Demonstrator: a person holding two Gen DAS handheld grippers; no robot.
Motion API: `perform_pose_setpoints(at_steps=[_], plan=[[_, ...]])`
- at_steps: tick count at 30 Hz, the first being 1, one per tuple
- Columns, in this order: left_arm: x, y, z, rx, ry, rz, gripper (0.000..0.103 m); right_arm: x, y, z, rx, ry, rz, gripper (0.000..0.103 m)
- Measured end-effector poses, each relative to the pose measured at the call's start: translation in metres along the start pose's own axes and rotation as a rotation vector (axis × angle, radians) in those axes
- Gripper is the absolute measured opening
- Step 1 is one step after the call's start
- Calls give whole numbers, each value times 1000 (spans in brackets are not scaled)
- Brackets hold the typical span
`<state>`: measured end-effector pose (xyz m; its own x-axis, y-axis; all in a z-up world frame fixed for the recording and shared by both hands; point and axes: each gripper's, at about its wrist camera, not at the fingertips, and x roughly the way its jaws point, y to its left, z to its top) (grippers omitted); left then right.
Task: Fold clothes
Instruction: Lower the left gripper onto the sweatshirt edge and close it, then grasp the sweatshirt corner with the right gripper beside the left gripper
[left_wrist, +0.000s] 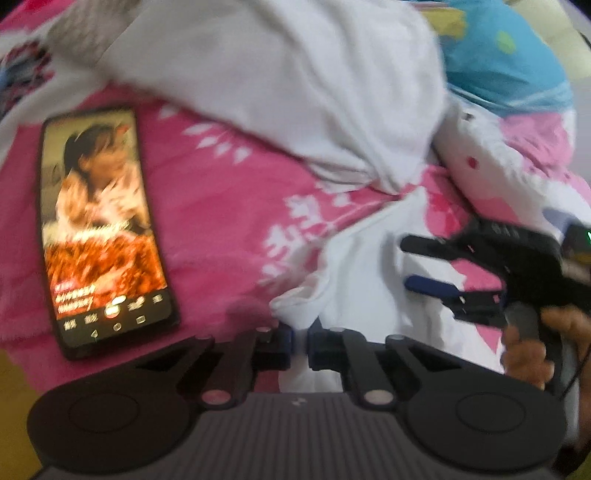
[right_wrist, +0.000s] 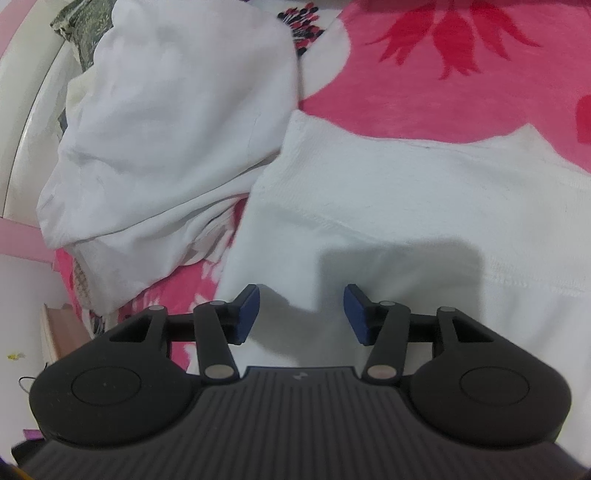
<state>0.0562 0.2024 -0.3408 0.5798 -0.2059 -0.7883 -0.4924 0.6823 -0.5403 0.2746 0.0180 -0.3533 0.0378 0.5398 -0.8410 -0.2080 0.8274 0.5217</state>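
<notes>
A white garment (right_wrist: 406, 203) lies spread on the pink flowered blanket (right_wrist: 424, 85). In the right wrist view my right gripper (right_wrist: 301, 314) hovers open just over the garment's near part, with nothing between its blue pads. In the left wrist view my left gripper (left_wrist: 301, 343) sits at the garment's (left_wrist: 362, 266) left edge, its fingers nearly together with a bunch of white cloth pinched between them. The right gripper (left_wrist: 417, 266) shows there too, open above the same cloth, with a hand (left_wrist: 528, 343) on its grip. The view is blurred.
A lit phone (left_wrist: 103, 229) lies on the blanket (left_wrist: 221, 206) left of the left gripper. A crumpled white cloth (left_wrist: 295, 92) (right_wrist: 166, 129) is heaped beyond the garment. A blue patterned cloth (left_wrist: 506, 59) lies at the back right. A pale bed edge (right_wrist: 22, 129) runs along the left.
</notes>
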Motion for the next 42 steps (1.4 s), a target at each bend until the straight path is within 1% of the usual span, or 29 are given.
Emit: perform_pose_setpoints(at_steps=[4,9,11,13,16,21,23,26,28,31,37,42], plan=[[-11,-23,-5,154,-38,-45,7,3,11,9,-9,63,32,56],[-23,-51,-13,348,-79,-103,7,9,20,22,-17,139,1,61],[-25,-60,-16,403,-86,-114,7,14,20,26,-11,168,-12,63],[-25,-64,-17,422,-87,-127,7,19,23,30,-27,201,-26,64],[-26,-69,-19,452,-87,-147,7,29,33,34,-87,259,-62,66],[-28,-78,-22,500,-86,-177,7,41,39,40,-137,328,-123,66],[-29,-80,-23,513,-83,-187,7,45,41,42,-157,356,-147,65],[-29,-81,-23,514,-80,-202,7,52,45,46,-187,398,-184,56],[-29,-81,-23,514,-76,-211,7,54,44,47,-200,413,-206,40],[-28,-81,-23,523,-73,-221,7,50,35,46,-196,402,-209,28],[-26,-83,-22,534,-61,-238,7,41,25,40,-210,374,-194,15],[-28,-87,-22,556,-54,-276,7,20,16,30,-201,299,-155,10]])
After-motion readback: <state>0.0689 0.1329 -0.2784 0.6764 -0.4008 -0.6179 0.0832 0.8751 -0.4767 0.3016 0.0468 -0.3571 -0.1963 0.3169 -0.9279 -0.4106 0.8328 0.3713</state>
